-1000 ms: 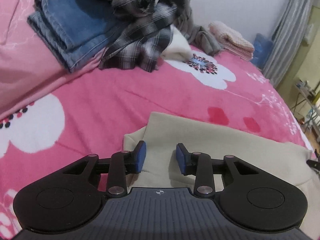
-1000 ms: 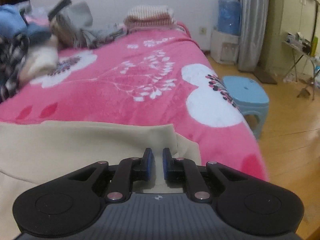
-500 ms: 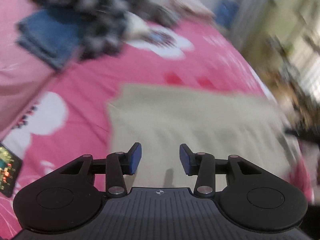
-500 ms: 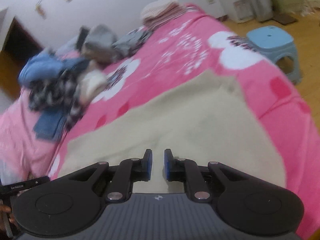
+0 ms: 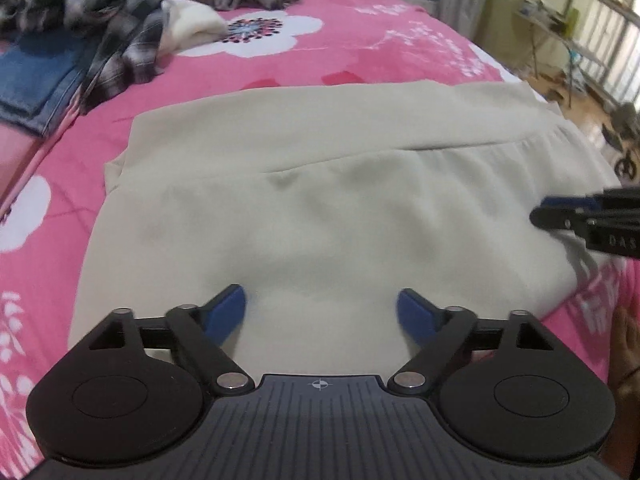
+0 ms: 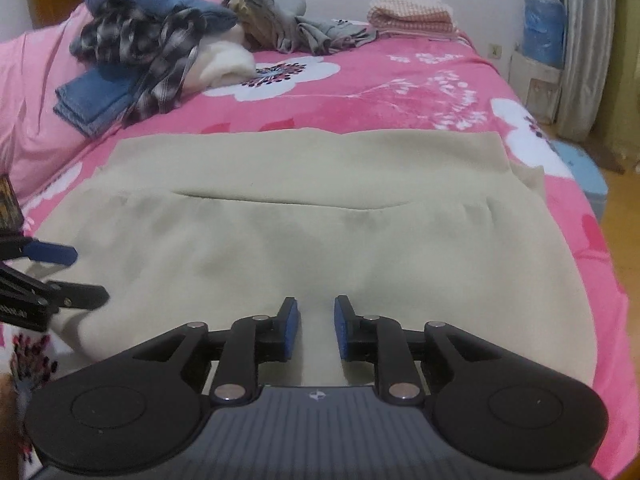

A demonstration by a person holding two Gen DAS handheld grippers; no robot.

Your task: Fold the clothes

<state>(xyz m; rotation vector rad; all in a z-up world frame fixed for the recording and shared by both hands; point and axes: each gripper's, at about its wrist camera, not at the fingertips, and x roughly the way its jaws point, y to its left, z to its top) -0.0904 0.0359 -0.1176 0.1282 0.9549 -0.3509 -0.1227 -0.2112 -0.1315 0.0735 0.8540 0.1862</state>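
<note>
1. A beige garment [image 5: 320, 200] lies spread flat on a pink flowered bed [image 5: 340, 56], with one layer folded over along a straight edge across its far half.
2. The left gripper [image 5: 320, 312] hovers over the garment's near edge. Its jaws are opening, already spread wide, and nothing sits between the blue pads.
3. The right gripper [image 6: 316, 328] hovers over the same near edge, to the right of the left one. Its jaws are opening too, with only a narrow gap so far. The cloth lies below the pads, not pinched.
4. Each gripper shows at the side of the other's view.
5. Far ahead and left of both grippers lies a heap of clothes: jeans [image 6: 92, 100], a plaid shirt [image 6: 156, 52] and a white piece [image 6: 224, 68].
6. Ahead and right, at the bed's far end, sits a folded pink towel [image 6: 412, 16].
7. A blue stool [image 6: 584, 176] stands on the floor beside the bed, right of the right gripper.
</note>
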